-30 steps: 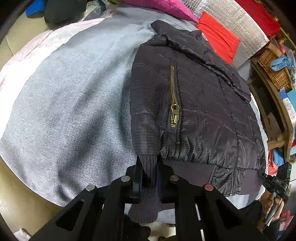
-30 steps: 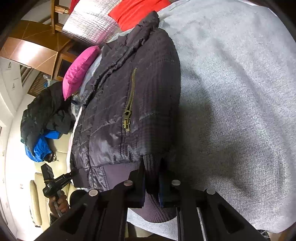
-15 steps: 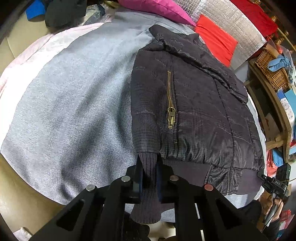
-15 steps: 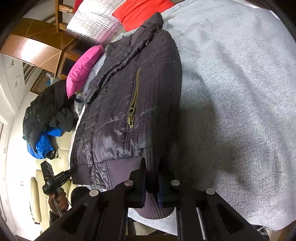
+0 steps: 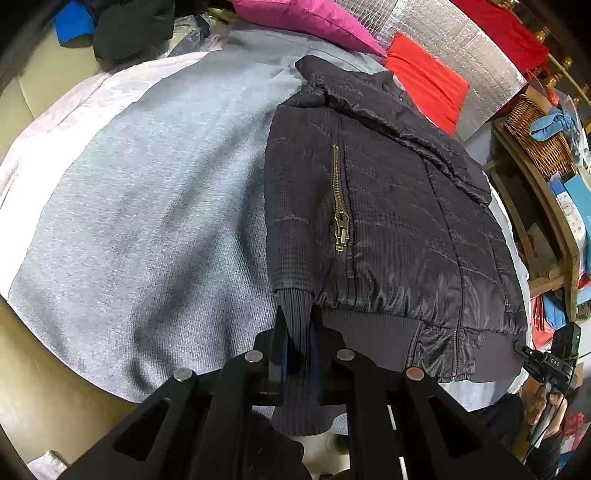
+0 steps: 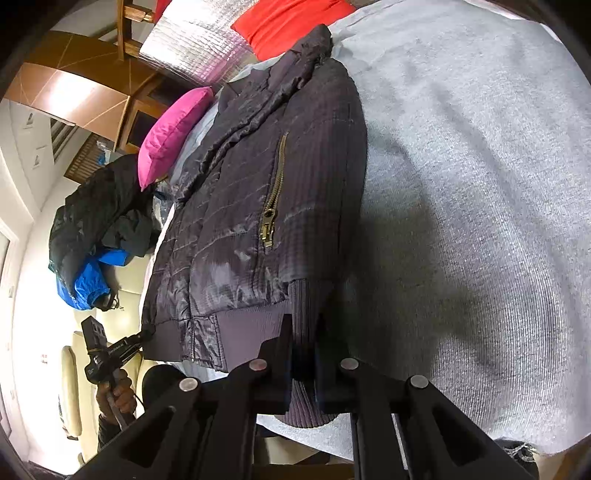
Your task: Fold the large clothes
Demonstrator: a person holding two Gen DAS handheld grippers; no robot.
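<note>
A dark quilted jacket (image 5: 388,221) lies flat on a grey blanket (image 5: 147,221), both sleeves folded in over its front, brass zippers showing. The left gripper (image 5: 297,347) is clamped on the ribbed cuff (image 5: 295,310) at the near left edge, and the right gripper (image 6: 303,350) pinches the other ribbed cuff (image 6: 306,306) at the near right. A pink pillow (image 5: 306,18) lies at the far side.
</note>
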